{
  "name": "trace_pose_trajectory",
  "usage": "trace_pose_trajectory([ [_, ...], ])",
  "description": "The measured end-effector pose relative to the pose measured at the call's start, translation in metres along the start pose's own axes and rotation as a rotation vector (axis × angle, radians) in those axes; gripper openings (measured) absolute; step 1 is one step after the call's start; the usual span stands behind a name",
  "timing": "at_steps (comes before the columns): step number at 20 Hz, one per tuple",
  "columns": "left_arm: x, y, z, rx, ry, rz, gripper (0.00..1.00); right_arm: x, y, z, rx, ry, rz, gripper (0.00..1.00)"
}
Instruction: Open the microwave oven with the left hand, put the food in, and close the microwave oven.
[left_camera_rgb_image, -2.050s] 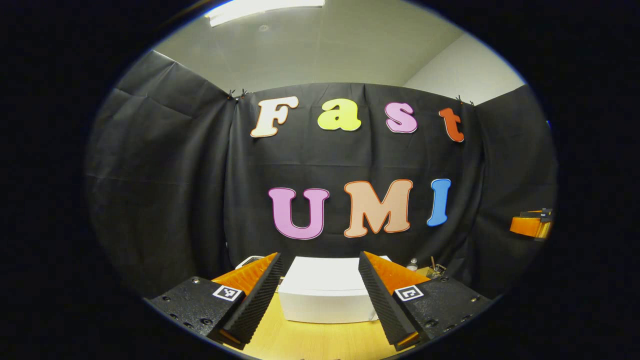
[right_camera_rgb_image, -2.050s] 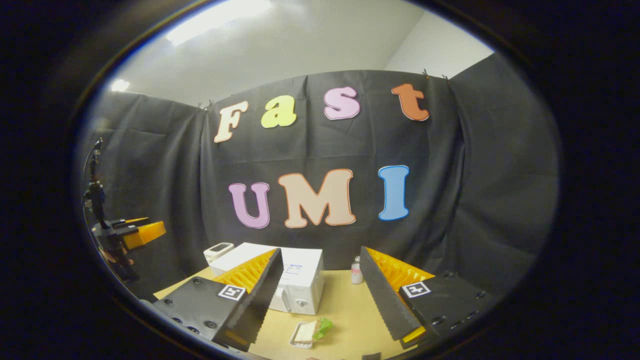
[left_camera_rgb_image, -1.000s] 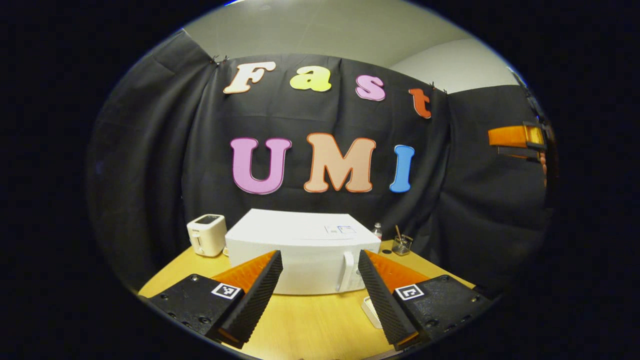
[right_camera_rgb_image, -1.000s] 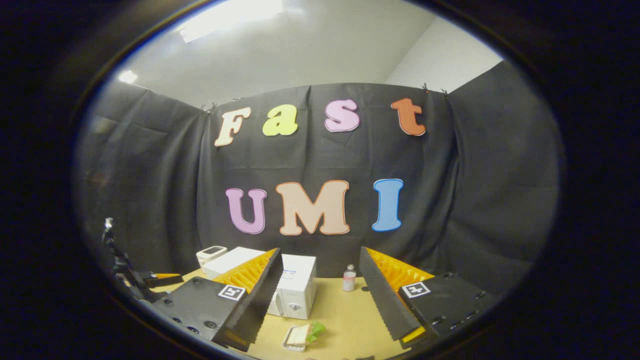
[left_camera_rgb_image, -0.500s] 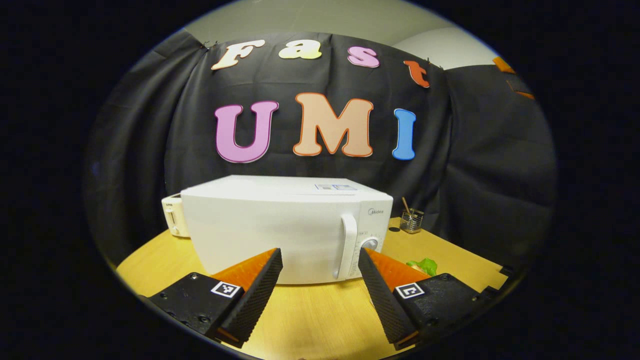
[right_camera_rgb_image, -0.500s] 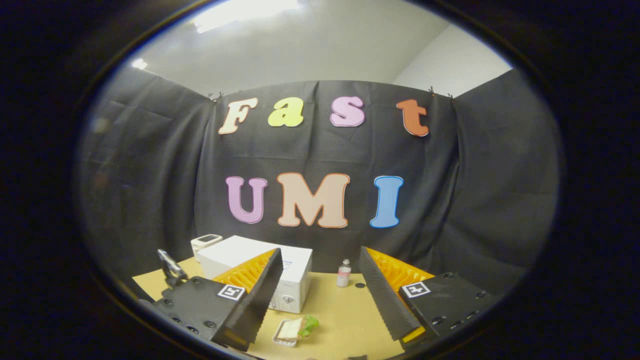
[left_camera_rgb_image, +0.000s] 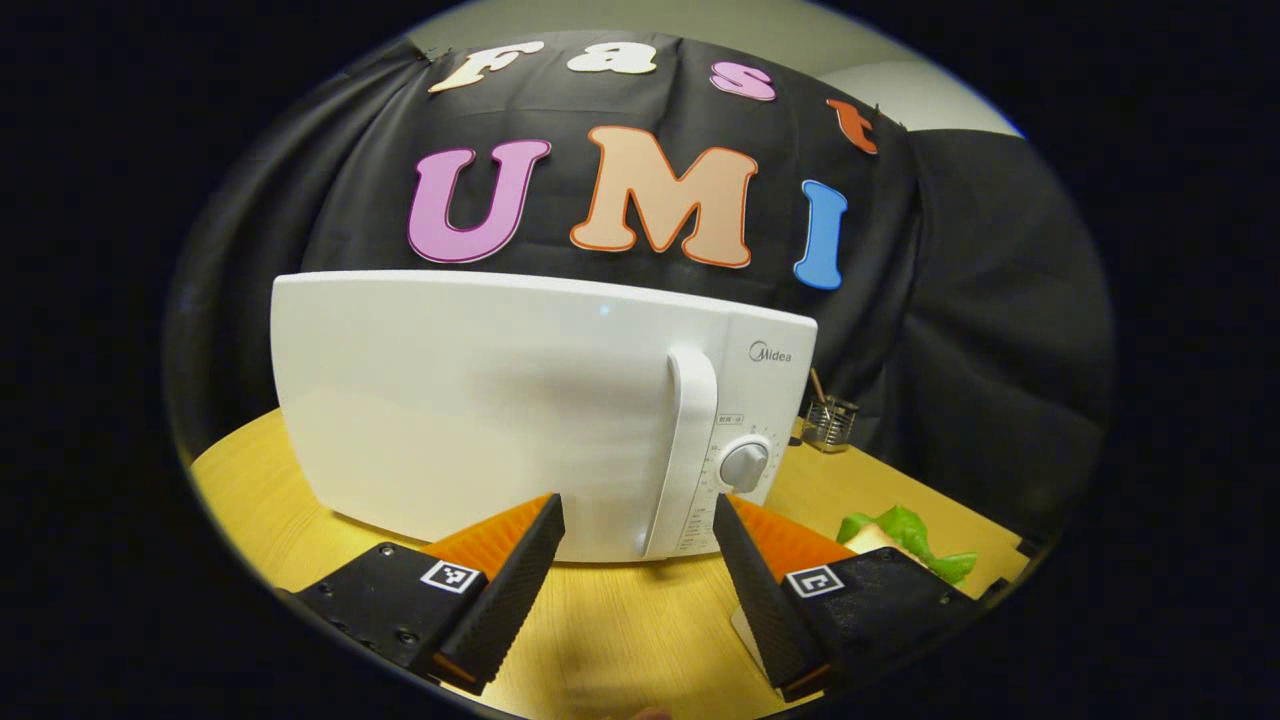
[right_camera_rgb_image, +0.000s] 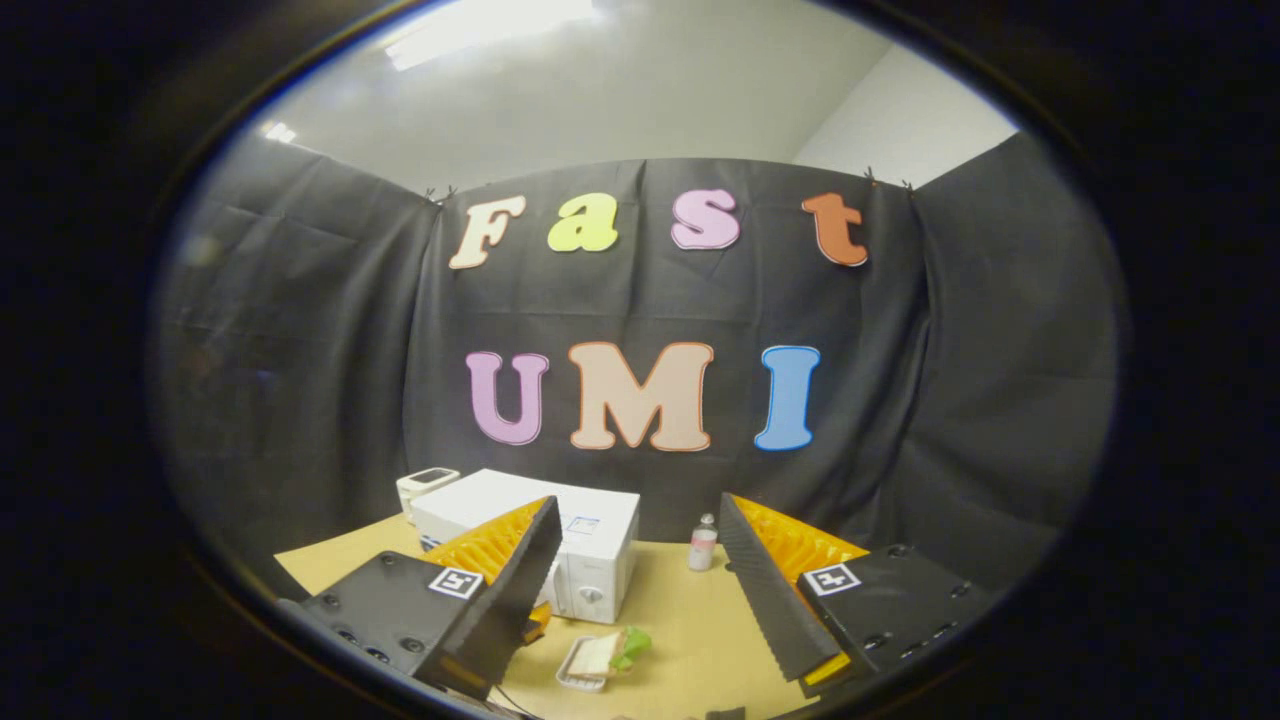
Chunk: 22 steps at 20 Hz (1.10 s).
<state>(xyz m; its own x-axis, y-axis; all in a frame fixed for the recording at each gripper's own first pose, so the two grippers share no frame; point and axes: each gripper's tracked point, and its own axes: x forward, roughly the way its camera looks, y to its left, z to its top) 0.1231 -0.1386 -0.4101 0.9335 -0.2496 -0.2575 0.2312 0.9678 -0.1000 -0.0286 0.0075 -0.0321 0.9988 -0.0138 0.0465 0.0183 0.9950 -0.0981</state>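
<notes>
In the left gripper view the left gripper (left_camera_rgb_image: 635, 585) hung low over the wooden table (left_camera_rgb_image: 620, 620), its jaws spread wide apart with nothing between them, right in front of the white microwave oven (left_camera_rgb_image: 480, 400). The oven's door was closed; its upright handle (left_camera_rgb_image: 685, 450) stood just beyond the gap between the fingers, with the dial (left_camera_rgb_image: 745, 465) beside it to the right. The food (left_camera_rgb_image: 905, 530), bread with a green leaf, lay on the table off to the right, partly hidden behind one finger. In the right gripper view the right gripper (right_camera_rgb_image: 640, 590) was held farther back, jaws likewise wide apart and empty; there the food sat in a small tray (right_camera_rgb_image: 585, 665) in front of the oven, a small bottle (right_camera_rgb_image: 703, 545) standing farther back
</notes>
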Motion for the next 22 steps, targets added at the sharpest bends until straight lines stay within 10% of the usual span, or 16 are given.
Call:
trace_pose_trajectory([
  [9, 0.031, -0.003, -0.015, 0.001, 0.015, 0.014, 0.94, 0.001, -0.013, -0.001, 0.01, -0.032, -0.018, 0.97],
  [19, 0.044, -0.009, -0.017, 0.058, 0.03, 0.042, 0.31, 0.008, -0.007, -0.03, 0.052, 0.043, 0.058, 1.0],
  [22, 0.047, -0.008, -0.018, 0.083, 0.026, 0.067, 0.3, 0.007, -0.012, -0.033, 0.05, 0.044, 0.05, 0.99],
])
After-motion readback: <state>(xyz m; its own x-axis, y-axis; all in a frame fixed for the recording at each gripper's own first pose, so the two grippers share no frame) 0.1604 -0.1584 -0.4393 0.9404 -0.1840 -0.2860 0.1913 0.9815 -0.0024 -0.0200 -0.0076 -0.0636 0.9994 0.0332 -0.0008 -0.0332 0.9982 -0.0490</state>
